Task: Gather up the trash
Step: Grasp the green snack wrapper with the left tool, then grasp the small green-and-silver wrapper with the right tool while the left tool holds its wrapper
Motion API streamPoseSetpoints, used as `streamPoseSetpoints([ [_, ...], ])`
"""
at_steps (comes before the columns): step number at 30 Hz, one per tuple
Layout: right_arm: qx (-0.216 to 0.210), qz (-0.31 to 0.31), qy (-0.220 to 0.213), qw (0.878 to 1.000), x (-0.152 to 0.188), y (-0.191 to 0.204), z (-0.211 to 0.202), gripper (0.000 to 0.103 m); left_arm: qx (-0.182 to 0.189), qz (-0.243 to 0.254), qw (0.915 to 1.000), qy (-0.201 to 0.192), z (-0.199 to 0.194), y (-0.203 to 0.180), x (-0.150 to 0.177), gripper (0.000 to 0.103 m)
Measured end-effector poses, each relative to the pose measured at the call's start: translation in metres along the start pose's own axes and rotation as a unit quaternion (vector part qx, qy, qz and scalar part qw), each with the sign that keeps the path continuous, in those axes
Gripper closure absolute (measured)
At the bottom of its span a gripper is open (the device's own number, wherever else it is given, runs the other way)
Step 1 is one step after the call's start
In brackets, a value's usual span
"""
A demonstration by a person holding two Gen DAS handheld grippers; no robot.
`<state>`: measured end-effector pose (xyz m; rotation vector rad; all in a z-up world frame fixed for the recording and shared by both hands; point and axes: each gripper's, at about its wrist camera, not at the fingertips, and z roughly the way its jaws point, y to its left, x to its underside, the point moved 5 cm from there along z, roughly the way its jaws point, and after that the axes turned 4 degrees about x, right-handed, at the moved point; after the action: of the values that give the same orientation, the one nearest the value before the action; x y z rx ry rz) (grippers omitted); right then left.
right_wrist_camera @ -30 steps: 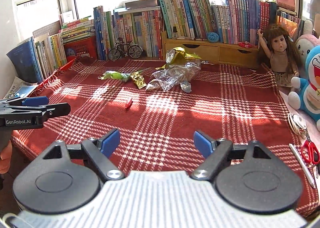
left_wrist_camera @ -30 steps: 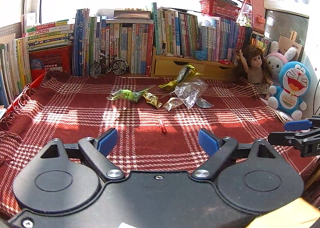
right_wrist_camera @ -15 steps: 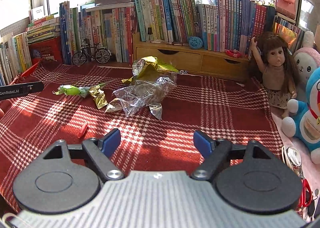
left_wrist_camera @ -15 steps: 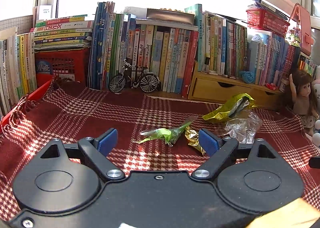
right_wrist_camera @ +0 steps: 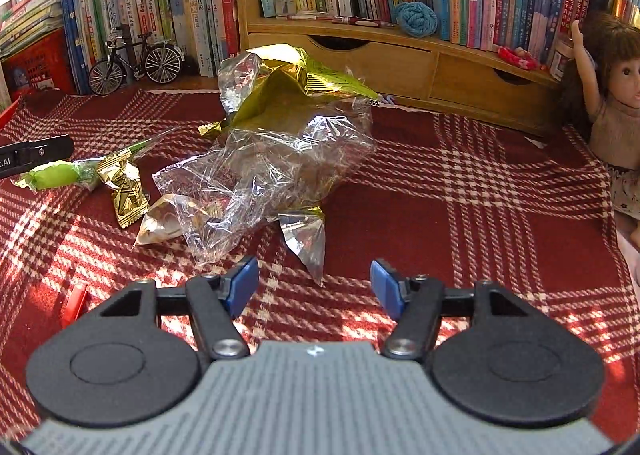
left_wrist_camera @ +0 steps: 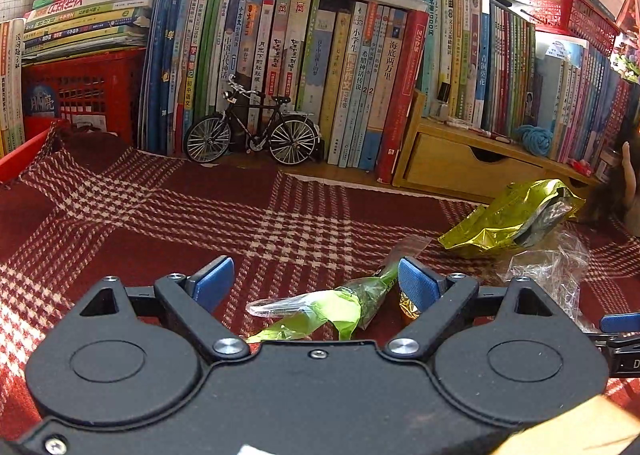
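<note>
You were on the approach: your left gripper (left_wrist_camera: 310,281) was spread around the green wrapper (left_wrist_camera: 320,309), untouched; your right gripper (right_wrist_camera: 314,281) was closing empty, silver foil scrap (right_wrist_camera: 306,239) at twelve o'clock. Next: pinch.

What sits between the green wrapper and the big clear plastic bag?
In the right wrist view, a small gold wrapper lies on the red plaid cloth between the green wrapper and the clear plastic bag.

Sun falls on a red checked cloth (right_wrist_camera: 460,183). Behind it stand many books (left_wrist_camera: 352,79) and a wooden drawer box (right_wrist_camera: 400,63).
</note>
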<state>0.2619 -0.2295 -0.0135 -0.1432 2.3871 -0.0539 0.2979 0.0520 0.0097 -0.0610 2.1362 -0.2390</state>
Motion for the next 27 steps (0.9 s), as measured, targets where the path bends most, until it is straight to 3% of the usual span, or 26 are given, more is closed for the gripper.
streamPoseSetpoints([
  [1,0.003,-0.002,0.006,1.0,-0.002,0.001,0.007,0.028,0.005,0.001,0.9999,0.014,0.007,-0.002,0.001,0.021],
  [2,0.004,-0.001,0.014,1.0,-0.002,0.001,0.014,0.033,0.011,0.001,0.9996,0.027,0.012,-0.002,0.003,0.039],
  [3,0.002,0.005,0.02,1.0,-0.002,0.002,0.018,0.038,0.017,-0.003,0.9991,0.038,0.016,-0.003,0.006,0.065],
  [6,-0.005,0.013,0.014,1.0,0.001,0.002,0.012,0.069,0.046,-0.014,0.9978,0.045,0.013,-0.005,0.013,0.075],
  [7,-0.005,0.014,0.014,1.0,0.004,0.002,0.008,0.084,0.047,-0.002,0.9979,0.044,0.01,-0.008,0.015,0.077],
  [11,-0.019,0.038,0.015,0.999,0.013,-0.005,-0.007,0.092,0.045,0.005,0.9981,0.042,-0.006,-0.013,0.019,0.079],
  [17,-0.041,0.043,0.002,0.998,0.031,-0.007,-0.044,0.093,0.04,0.0,0.999,0.02,-0.053,-0.017,0.019,0.079],
  [22,-0.044,0.009,-0.02,0.999,0.044,0.001,-0.079,0.093,0.033,0.015,0.9993,0.012,-0.093,-0.025,0.022,0.079],
  [24,-0.033,0.002,-0.029,0.999,0.044,0.0,-0.085,0.08,0.034,0.02,0.9992,0.012,-0.107,-0.029,0.025,0.079],
  [26,-0.02,-0.001,-0.036,0.999,0.043,-0.002,-0.085,0.054,0.031,0.023,0.9992,0.01,-0.118,-0.031,0.028,0.079],
  [27,-0.01,-0.002,-0.04,0.999,0.041,-0.004,-0.082,0.047,0.027,0.024,0.9993,0.008,-0.122,-0.032,0.029,0.079],
])
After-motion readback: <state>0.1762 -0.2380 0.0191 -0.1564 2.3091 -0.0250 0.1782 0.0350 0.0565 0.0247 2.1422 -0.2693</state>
